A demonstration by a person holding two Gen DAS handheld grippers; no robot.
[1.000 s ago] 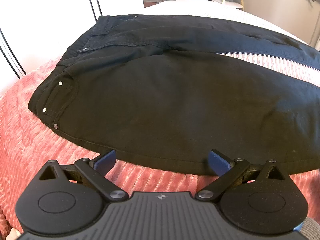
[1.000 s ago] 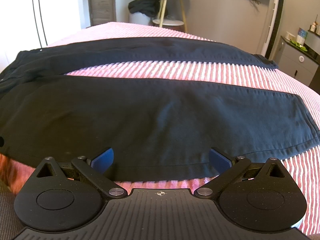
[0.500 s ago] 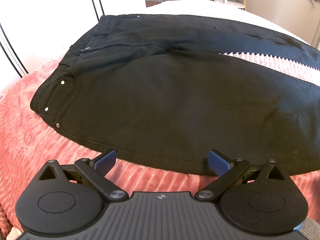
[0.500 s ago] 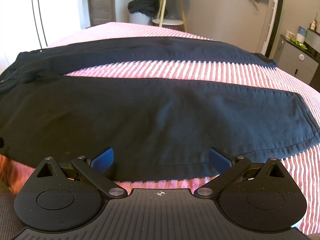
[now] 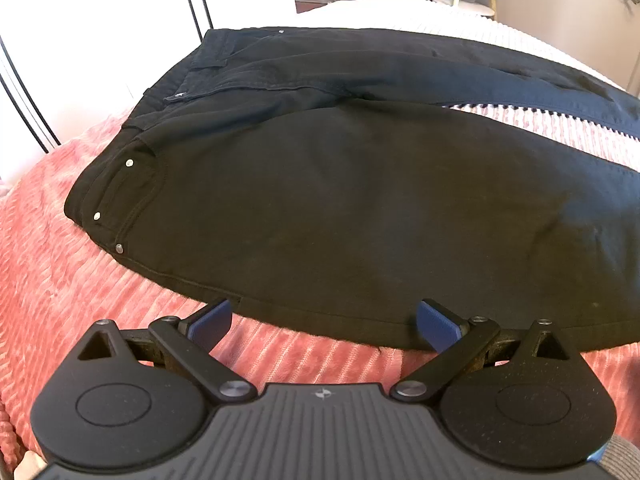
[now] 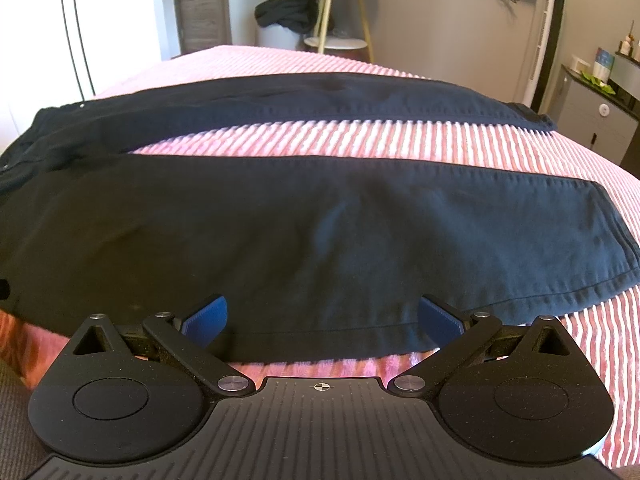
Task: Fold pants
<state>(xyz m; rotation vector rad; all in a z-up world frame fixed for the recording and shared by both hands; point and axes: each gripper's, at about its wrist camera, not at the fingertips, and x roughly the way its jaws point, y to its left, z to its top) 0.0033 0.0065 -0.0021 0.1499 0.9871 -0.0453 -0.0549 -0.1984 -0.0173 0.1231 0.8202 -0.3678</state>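
Observation:
Black pants lie flat on a pink ribbed bedspread, waistband to the left, both legs running right and spread apart. My left gripper is open and empty, hovering at the near hem edge by the hip pocket rivets. The right wrist view shows the near leg and far leg with a strip of bedspread between them. My right gripper is open and empty, its blue pads just over the near leg's front edge.
A small round side table with dark clothing heaped beside it stands beyond the bed. A grey cabinet is at the right. Black metal bars rise at the bed's left end.
The left gripper has shifted slightly left and closer along the pants' near edge. The right gripper has edged a little forward over the near leg. Both stay open.

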